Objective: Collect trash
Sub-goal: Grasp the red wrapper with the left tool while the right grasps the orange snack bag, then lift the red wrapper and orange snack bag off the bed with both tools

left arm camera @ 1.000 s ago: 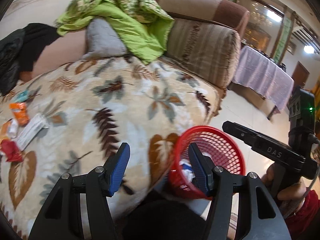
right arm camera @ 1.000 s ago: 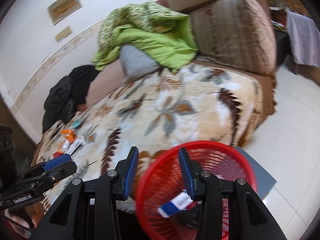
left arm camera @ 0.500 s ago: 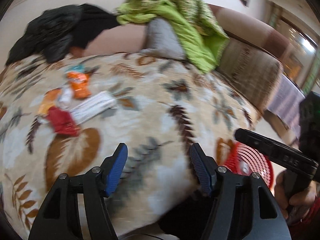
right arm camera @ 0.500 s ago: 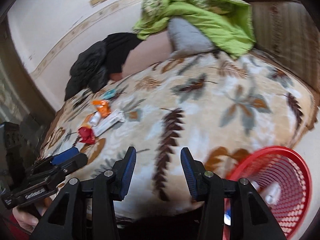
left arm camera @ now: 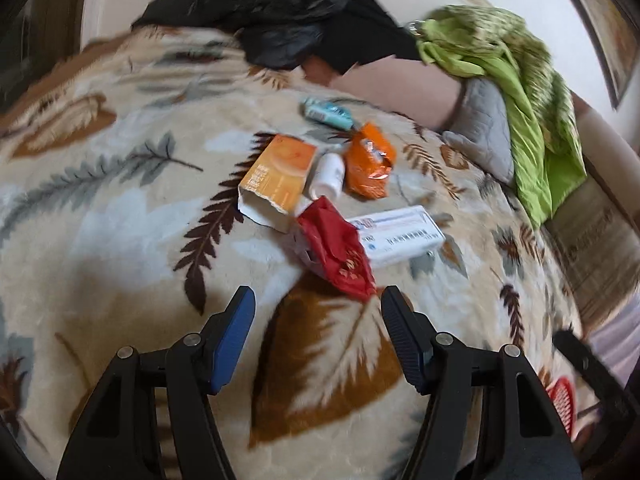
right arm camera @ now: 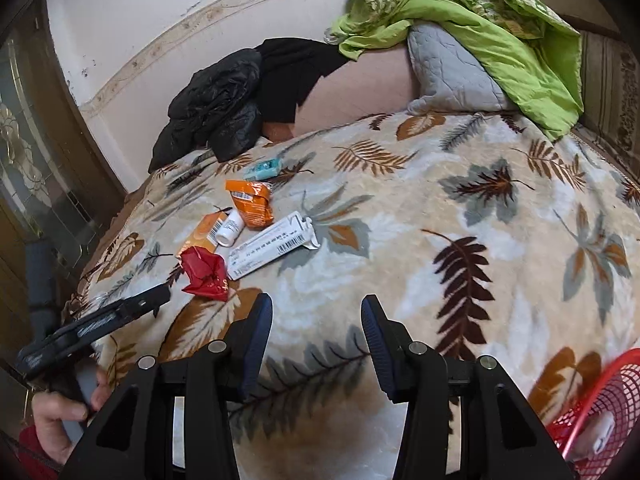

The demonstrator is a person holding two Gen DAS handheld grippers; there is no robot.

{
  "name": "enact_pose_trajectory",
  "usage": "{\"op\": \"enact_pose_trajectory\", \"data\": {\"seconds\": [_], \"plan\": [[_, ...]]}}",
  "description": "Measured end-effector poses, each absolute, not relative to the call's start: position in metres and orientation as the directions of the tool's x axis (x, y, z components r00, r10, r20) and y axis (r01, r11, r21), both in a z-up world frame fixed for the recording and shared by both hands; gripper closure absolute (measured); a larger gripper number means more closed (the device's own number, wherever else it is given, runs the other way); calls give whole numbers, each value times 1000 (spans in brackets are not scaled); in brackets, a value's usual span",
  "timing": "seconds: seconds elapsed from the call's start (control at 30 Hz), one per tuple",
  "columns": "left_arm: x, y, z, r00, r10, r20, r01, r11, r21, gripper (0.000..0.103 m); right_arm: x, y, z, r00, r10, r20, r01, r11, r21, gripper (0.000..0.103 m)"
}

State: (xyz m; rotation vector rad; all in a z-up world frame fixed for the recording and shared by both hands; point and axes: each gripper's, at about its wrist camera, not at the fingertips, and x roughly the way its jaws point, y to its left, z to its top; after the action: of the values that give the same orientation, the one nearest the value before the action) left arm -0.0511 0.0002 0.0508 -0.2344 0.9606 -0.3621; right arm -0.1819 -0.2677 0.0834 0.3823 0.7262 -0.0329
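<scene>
Trash sits in one cluster on the leaf-print blanket (right arm camera: 460, 208) covering the sofa seat, toward its left end, short of the black jacket (right arm camera: 216, 108) heaped at the back. Cluster contents: crumpled red wrapper (left arm camera: 338, 250) nearest the front edge, long white box (left arm camera: 400, 234) touching it on the right, open orange carton (left arm camera: 280, 180) to its left, small white bottle (left arm camera: 328, 174) between carton and orange pouch (left arm camera: 370, 166), teal packet (left arm camera: 326, 114) farthest back, apart from the rest.

Left gripper (left arm camera: 318, 332) hangs over the blanket just in front of the red wrapper — jaws apart, nothing between them, having just been opening. Right gripper (right arm camera: 316, 340) is over bare blanket nearer the seat's middle, jaws also apart and empty, likewise just opened a little; the cluster lies up and left of it.

Red mesh basket (right arm camera: 600, 404) stands off the front right edge of the seat, some white trash inside. Green quilt (right arm camera: 480, 16) and grey pillow (right arm camera: 448, 68) are piled at the back right corner. A hand (right arm camera: 60, 412) grips the left tool's handle.
</scene>
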Motion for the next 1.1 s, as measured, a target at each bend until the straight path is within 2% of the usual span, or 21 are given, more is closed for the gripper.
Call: {"op": "enact_pose_trajectory", "data": {"seconds": [0.23, 0.3, 0.33, 0.37, 0.5, 0.57, 0.63, 0.73, 1.1], "plan": [[-13, -20, 31, 486, -429, -761, 169, 901, -400, 39, -181, -268, 83, 753, 127, -645, 147, 924, 354, 53], [-6, -27, 25, 481, -414, -773, 168, 909, -382, 51, -180, -266, 83, 749, 128, -650, 140, 928, 345, 53], [-3, -30, 21, 472, -407, -782, 171, 913, -372, 69, -178, -265, 82, 743, 139, -655, 131, 929, 346, 53], [-1, -33, 18, 456, -408, -791, 175, 912, -370, 75, -173, -264, 80, 732, 160, -662, 117, 928, 354, 53], [-4, -28, 23, 468, -423, -776, 186, 906, -381, 76, -148, -261, 76, 698, 216, -683, 97, 917, 388, 53], [-9, -24, 32, 497, -415, -762, 201, 910, -364, 76, -129, -258, 80, 697, 244, -674, 82, 907, 413, 47], [-13, -21, 41, 530, -399, -748, 221, 917, -332, 76, -111, -253, 87, 710, 254, -657, 58, 908, 414, 35], [-16, -12, 53, 577, -371, -728, 227, 929, -293, 76, -72, -238, 93, 713, 261, -651, 13, 923, 385, 31], [-7, 20, 57, 614, -312, -725, 160, 949, -272, 76, 63, -203, 38, 622, 246, -743, 26, 942, 334, 31]]}}
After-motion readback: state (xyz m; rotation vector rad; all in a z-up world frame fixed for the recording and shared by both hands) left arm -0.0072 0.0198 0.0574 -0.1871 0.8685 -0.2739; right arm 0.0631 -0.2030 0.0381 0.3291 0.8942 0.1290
